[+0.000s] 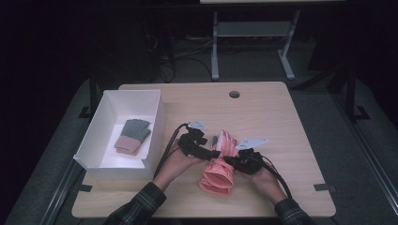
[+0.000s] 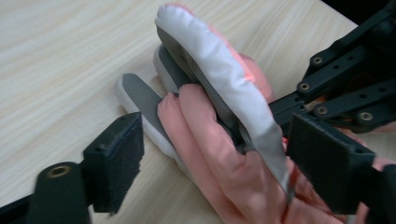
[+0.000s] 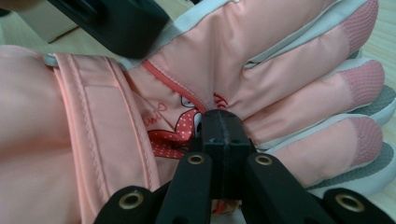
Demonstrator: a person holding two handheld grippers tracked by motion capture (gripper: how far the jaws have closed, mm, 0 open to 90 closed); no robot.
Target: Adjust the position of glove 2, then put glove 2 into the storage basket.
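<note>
Here two claws meet one pink glove (image 1: 219,166); another glove (image 1: 133,136) lies boxed.

**Room is tight at the centre, open at the far and right sides**

I see the pink glove (image 1: 219,164) lying between my two grippers, blocking the near middle of the table (image 1: 263,108). My left gripper (image 2: 212,154) has its jaws spread around the glove's fingers; my right gripper (image 3: 223,135) is pressed closed against the glove's back. The white box (image 1: 155,126) walls off the left edge. The far half and right side are bare wood.
</note>
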